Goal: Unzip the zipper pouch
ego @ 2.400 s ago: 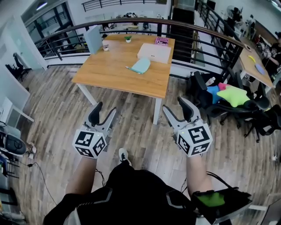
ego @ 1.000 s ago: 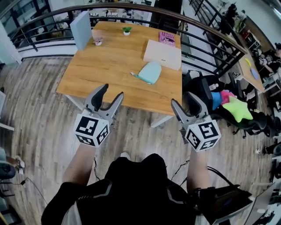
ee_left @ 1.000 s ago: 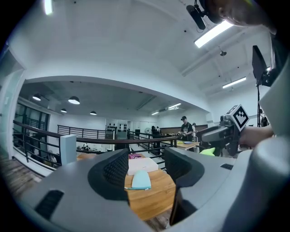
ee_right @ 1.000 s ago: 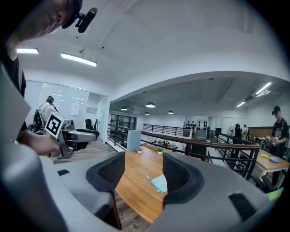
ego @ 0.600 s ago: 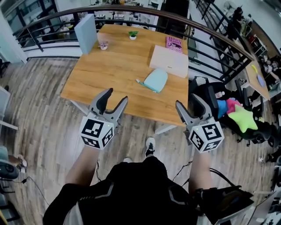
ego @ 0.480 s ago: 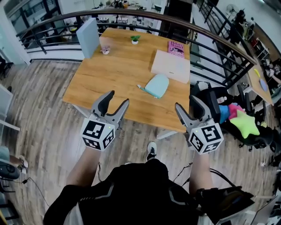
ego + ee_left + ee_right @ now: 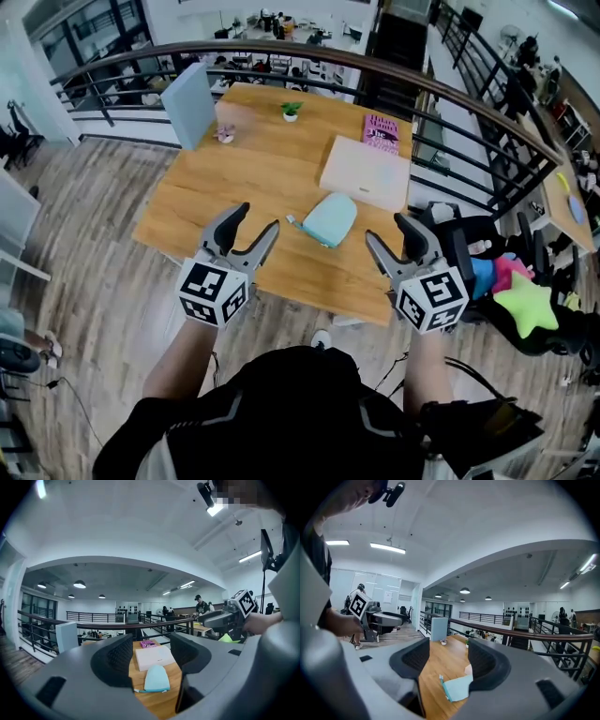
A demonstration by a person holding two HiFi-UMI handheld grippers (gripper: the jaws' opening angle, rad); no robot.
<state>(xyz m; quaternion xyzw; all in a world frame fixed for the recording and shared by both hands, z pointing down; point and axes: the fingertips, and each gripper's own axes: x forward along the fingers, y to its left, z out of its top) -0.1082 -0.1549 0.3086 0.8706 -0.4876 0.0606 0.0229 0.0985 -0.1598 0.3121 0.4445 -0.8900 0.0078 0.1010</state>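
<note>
**Table** [image 7: 216, 202]: light wood, set against a curved dark railing [image 7: 281, 52]. It sits nearer and larger in the head view than 2.4 s ago, when it lay well ahead across bare plank floor.

**Zipper pouch** [image 7: 328, 218]: pale teal, lying flat on the table towards its near right part, with a small tab at its left end. It touches nothing else and is unmoved on the table across the frames. It is near the white box but apart from it.

**Left tongs** [image 7: 258, 217]: jaws wide apart, nothing between them. In the head view the tips now overlap the table's near edge, just left of the pouch; earlier they hung over the floor. In the left gripper view the pouch shows through the gap, still some way ahead.

**Right tongs** [image 7: 387, 230]: jaws wide apart, holding nothing, with the tips at the near edge to the right of the pouch. In the right gripper view the right jaw hides part of the pouch.

**Other items on the table**:
- a white box [image 7: 366, 172] behind the pouch
- a pink book [image 7: 381, 131] beyond the white box
- a small potted plant [image 7: 292, 110] at the far edge
- an upright blue panel [image 7: 190, 92] at the far left corner
</note>
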